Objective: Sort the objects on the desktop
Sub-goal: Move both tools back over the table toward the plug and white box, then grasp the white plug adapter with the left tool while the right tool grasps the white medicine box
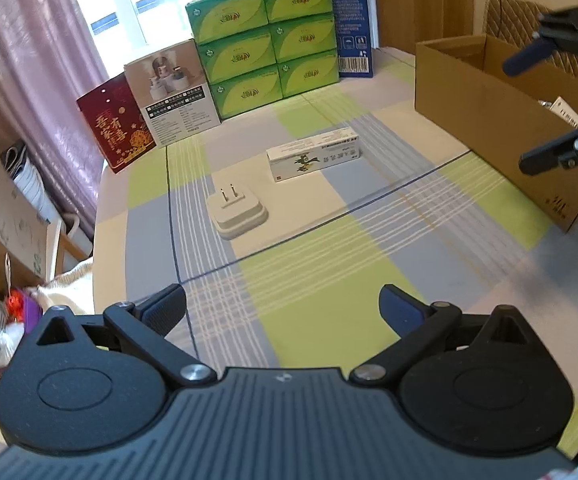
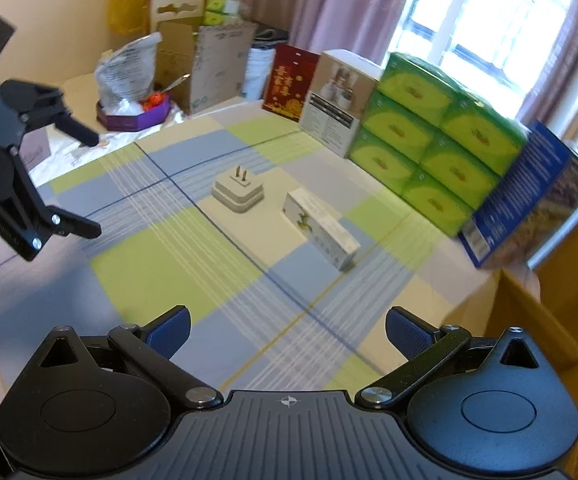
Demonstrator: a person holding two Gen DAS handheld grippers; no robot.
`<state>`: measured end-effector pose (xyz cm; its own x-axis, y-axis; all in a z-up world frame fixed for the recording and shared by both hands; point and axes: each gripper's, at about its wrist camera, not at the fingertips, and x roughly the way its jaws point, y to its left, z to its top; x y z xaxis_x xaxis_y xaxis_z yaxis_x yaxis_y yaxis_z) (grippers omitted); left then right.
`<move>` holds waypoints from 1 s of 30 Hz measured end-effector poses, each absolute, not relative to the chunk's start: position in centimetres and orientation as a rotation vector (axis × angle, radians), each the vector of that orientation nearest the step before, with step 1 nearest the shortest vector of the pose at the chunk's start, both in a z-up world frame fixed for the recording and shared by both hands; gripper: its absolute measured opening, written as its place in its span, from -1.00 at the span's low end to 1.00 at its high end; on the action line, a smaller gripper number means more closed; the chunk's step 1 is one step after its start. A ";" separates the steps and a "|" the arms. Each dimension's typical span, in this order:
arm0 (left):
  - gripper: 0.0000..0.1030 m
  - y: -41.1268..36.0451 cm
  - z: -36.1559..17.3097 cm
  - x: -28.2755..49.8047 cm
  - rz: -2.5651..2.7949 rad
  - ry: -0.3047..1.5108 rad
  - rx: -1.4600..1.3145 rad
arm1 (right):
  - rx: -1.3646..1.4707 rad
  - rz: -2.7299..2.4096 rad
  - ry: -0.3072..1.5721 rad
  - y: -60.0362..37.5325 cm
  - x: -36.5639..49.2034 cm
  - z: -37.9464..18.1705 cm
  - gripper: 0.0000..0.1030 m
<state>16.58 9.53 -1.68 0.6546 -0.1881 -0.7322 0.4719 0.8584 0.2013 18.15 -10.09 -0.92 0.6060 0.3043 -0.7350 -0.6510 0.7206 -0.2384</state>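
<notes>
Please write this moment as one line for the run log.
left gripper: open, empty | right gripper: open, empty | plug adapter, medicine box: on table | cardboard box: right

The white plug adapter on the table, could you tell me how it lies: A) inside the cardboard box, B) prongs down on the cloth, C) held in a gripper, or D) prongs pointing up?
D: the adapter rests on the tablecloth with both prongs sticking up, no gripper touching it.

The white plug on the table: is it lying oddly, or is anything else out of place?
The white plug lies on its back, prongs pointing up. The small carton lies skewed to the tablecloth's stripes. Nothing looks spilled or damaged.
</notes>
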 end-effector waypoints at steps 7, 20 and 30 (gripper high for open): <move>0.96 11.0 -2.6 21.0 -0.449 0.780 0.442 | -0.674 0.634 0.752 -8.6 23.2 -2.1 0.96; 0.96 11.4 -5.3 27.8 -0.636 0.760 0.671 | -0.833 0.744 0.794 -8.2 31.8 -5.6 0.96; 0.96 11.4 -7.2 33.5 -0.704 0.750 0.732 | -0.845 0.792 0.811 -6.5 36.2 -8.2 0.87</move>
